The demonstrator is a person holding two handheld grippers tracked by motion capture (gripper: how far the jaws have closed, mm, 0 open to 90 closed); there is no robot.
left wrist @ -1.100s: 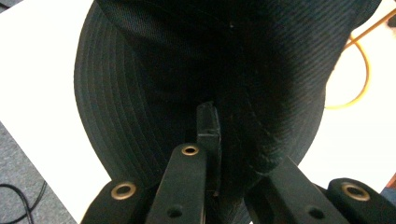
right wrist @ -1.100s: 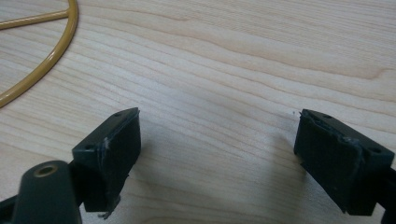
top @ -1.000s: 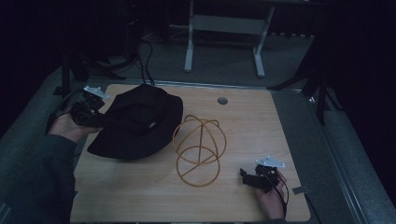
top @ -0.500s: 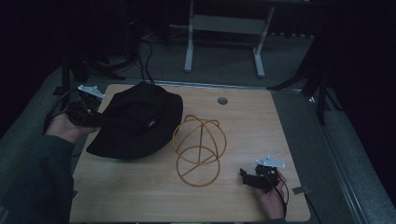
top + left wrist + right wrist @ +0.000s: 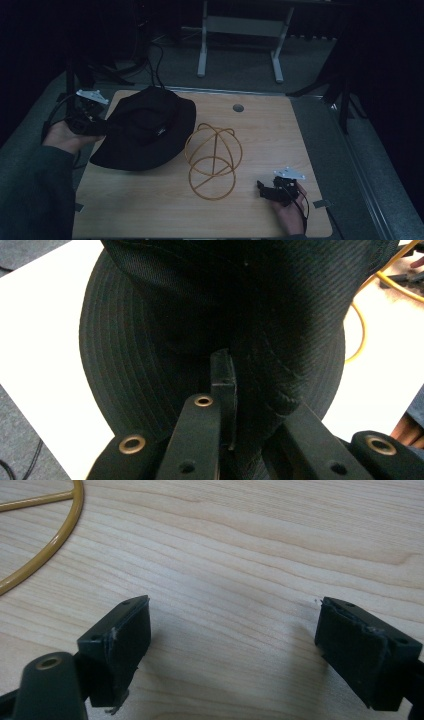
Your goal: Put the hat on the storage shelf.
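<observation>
A black bucket hat (image 5: 145,129) lies on the left half of the wooden table (image 5: 280,135). My left gripper (image 5: 101,128) reaches in from the table's left edge, shut on the hat's brim. In the left gripper view the black fabric of the hat (image 5: 260,300) bunches between the closed jaws of the left gripper (image 5: 234,407). A yellow wire frame (image 5: 212,161) of crossed hoops stands at the table's middle. My right gripper (image 5: 262,187) rests low near the front right, open. Its pads (image 5: 125,640) stand wide apart over bare wood, with the right gripper (image 5: 232,645) holding nothing.
A round cable hole (image 5: 238,107) sits near the table's far edge. A loop of the yellow wire frame (image 5: 55,540) lies left of my right gripper. Beyond the table are dark floor, cables and a metal stand (image 5: 240,30).
My left hand has pulled the hat's brim slightly to the left, and the hat has shifted a little with it. The right hand has kept still.
</observation>
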